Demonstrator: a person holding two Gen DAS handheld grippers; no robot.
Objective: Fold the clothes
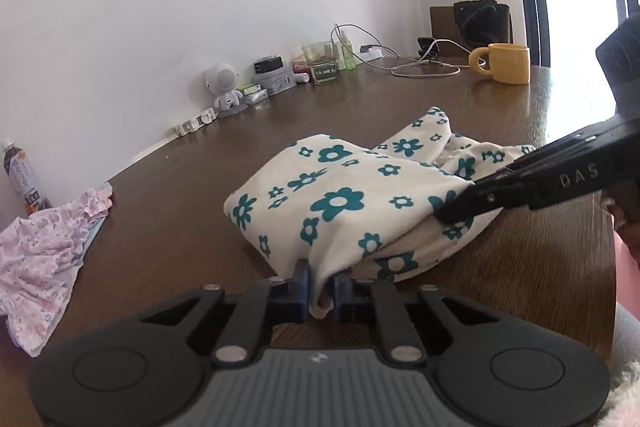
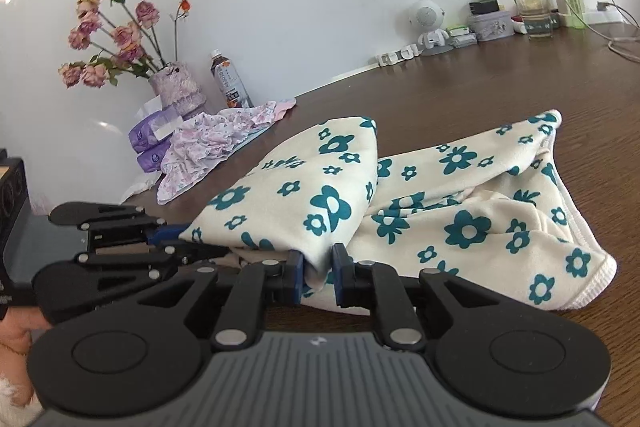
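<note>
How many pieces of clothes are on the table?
2. The cream flowered cloth lies in the middle, pinched by both grippers, left and right. The pink garment lies crumpled near the vase. More may be hidden.

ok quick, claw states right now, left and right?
Left claw: closed on the floral garment.
Right claw: closed on the same floral garment.
</note>
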